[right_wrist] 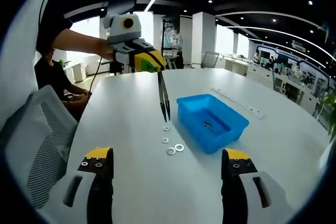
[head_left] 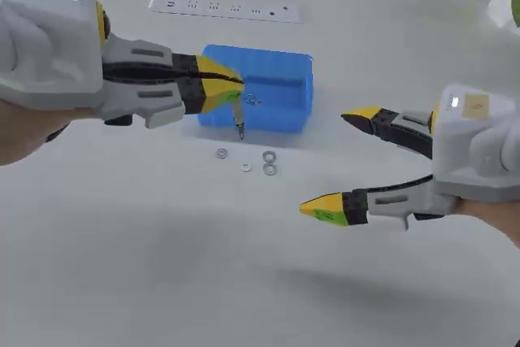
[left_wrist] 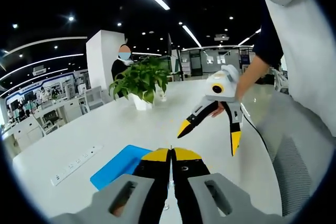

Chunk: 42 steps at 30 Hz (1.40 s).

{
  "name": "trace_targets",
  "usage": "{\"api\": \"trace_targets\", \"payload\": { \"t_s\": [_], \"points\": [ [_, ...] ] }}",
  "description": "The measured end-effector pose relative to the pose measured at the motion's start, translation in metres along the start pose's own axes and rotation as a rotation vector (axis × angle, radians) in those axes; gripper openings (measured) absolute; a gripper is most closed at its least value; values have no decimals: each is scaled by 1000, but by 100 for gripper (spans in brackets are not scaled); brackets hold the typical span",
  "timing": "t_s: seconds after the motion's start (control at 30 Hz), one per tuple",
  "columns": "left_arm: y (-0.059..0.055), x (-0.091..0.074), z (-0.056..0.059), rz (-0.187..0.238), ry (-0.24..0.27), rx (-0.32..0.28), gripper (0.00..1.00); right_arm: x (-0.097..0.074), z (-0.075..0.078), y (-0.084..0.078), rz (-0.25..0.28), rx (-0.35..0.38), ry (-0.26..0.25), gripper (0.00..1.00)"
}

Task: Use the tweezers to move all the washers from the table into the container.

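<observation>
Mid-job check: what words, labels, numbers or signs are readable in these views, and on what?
No text can be read in these views.
power strip: dark marks along it, too small to tell as text.
tan sticker on the right gripper: blurred, nothing legible.
blue container: no label visible on it.

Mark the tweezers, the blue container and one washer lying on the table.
tweezers (right_wrist: 163,98), right gripper view, midway down the shaft.
blue container (right_wrist: 191,128), right gripper view, outer side wall facing the washers.
washer (right_wrist: 179,147), right gripper view, ring of the loose one nearest the container.
</observation>
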<state>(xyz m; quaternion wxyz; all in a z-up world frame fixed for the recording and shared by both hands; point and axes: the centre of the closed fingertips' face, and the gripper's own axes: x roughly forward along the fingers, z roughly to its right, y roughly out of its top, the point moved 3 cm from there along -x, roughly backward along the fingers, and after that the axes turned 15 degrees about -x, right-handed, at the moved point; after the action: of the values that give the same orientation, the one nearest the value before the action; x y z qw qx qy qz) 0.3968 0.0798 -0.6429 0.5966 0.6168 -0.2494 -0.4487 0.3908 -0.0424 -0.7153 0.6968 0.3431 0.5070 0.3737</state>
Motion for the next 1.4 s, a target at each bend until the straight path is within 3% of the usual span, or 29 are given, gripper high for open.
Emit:
{"api": "trace_targets", "payload": {
  "t_s": [0.4, 0.87, 1.4],
  "points": [
    [-16, 1, 14, -17, -27, 3, 4, -4, -25, -16, -43, 26, 17, 100],
    [-28, 3, 13, -23, -18, -5, 4, 1, -51, -19, -23, 91, 41, 100],
    [-35, 11, 9, -33, -21, -6, 4, 1, -50, -23, -25, 110, 52, 100]
  ]
}}
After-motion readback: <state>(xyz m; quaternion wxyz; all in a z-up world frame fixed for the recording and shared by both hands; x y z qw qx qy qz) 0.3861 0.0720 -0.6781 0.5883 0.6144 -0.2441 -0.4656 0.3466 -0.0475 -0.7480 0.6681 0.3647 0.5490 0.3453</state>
